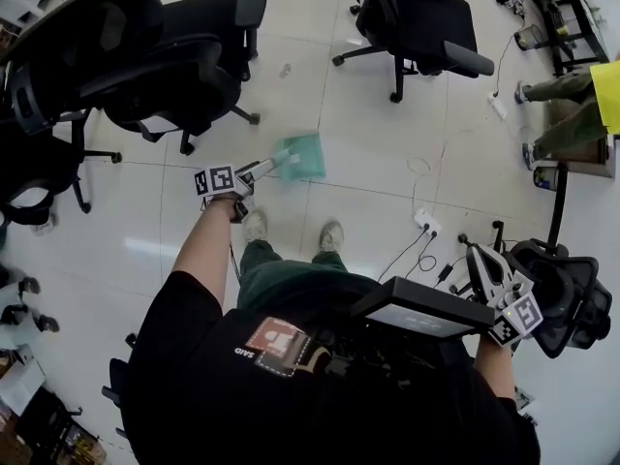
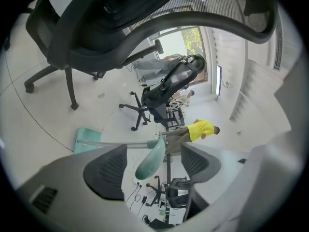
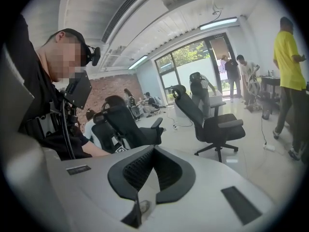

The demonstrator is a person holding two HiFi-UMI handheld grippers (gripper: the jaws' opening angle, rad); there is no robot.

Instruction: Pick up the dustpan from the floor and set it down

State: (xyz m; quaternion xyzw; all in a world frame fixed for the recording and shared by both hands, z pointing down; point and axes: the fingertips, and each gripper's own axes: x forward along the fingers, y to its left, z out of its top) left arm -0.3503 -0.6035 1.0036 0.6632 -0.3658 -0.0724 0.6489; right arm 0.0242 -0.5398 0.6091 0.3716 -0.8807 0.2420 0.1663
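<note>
Two jaws of the left gripper (image 2: 154,150) are seen spread apart, with the teal dustpan's (image 1: 298,156) handle lying between them, not clamped. In the head view the pan is found mid-frame, just right of that gripper. The right gripper (image 3: 153,151) is shut, nothing held.

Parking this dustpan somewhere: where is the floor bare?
Bare tiles lie beyond the dustpan, between the left chairs and the far chair, and left of the person's arm. A power strip and cables crowd the floor right of the shoes.
</note>
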